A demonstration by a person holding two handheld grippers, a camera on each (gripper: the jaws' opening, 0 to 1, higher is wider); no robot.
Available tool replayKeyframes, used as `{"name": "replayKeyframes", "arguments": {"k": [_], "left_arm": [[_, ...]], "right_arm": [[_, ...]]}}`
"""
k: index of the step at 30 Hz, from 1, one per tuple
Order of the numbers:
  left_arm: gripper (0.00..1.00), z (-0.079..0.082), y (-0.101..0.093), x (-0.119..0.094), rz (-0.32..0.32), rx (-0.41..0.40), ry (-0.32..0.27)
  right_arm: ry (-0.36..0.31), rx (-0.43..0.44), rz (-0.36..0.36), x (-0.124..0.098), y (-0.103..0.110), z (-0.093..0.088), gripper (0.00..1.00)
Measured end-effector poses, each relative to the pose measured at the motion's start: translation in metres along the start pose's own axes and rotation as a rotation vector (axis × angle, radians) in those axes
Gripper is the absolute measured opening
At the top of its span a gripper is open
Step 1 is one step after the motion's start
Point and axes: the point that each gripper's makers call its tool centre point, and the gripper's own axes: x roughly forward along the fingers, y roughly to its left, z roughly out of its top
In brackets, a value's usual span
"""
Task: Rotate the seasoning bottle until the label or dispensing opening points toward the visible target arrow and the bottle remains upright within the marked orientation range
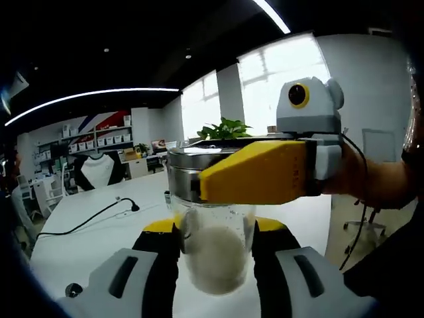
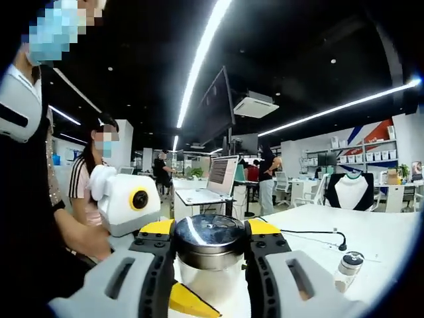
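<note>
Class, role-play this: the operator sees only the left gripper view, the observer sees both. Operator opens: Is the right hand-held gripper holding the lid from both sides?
Observer: Yes, the right hand-held gripper has one jaw on each side of the metal lid.
Operator: Anything else on the table?
Observer: A small bottle sits on it, right of the lid in the right gripper view.
Operator: And farther back?
Observer: An open laptop.

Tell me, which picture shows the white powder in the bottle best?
The left gripper view. There the seasoning bottle shows its clear glass side, with the white powder heaped inside. The right gripper view looks down on its shiny metal cap, so little of the powder shows.
</note>
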Motion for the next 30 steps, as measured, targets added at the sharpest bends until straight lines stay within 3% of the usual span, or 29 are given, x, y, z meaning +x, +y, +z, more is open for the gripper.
{"name": "replayKeyframes", "arguments": {"k": [2, 5, 9, 11, 15, 20, 22, 26, 30], "left_arm": [[0.46, 0.003, -0.004, 0.0, -0.043, -0.033, -0.031], [0.46, 0.004, -0.008, 0.0, -0.05, -0.033, -0.039], [0.46, 0.008, -0.005, -0.002, 0.014, 0.01, -0.043], [0.45, 0.01, -0.003, -0.002, 0.041, 0.005, -0.043], [0.45, 0.005, 0.012, -0.003, 0.153, 0.016, -0.004], [0.45, 0.001, 0.016, -0.002, 0.208, 0.0, 0.014], [0.45, 0.0, 0.017, -0.002, 0.229, 0.001, 0.021], [0.45, 0.001, 0.018, -0.004, 0.238, 0.003, 0.021], [0.46, 0.002, 0.015, -0.01, 0.23, 0.028, 0.012]], "right_arm": [[-0.003, -0.011, 0.043, -0.001, 0.005, 0.002, 0.37], [0.013, -0.063, 0.1, 0.0, 0.013, 0.003, 0.37], [-0.007, -0.058, 0.091, 0.0, 0.013, 0.006, 0.38], [-0.024, -0.056, 0.069, 0.0, 0.013, 0.008, 0.38], [-0.015, -0.064, -0.054, 0.002, 0.003, 0.005, 0.38], [-0.009, -0.102, -0.219, 0.008, -0.004, 0.001, 0.38], [-0.015, -0.073, -0.27, 0.009, -0.008, 0.0, 0.39], [-0.03, -0.082, -0.278, 0.009, -0.01, 0.001, 0.38], [-0.029, -0.064, -0.213, 0.008, -0.005, 0.004, 0.38]]}}
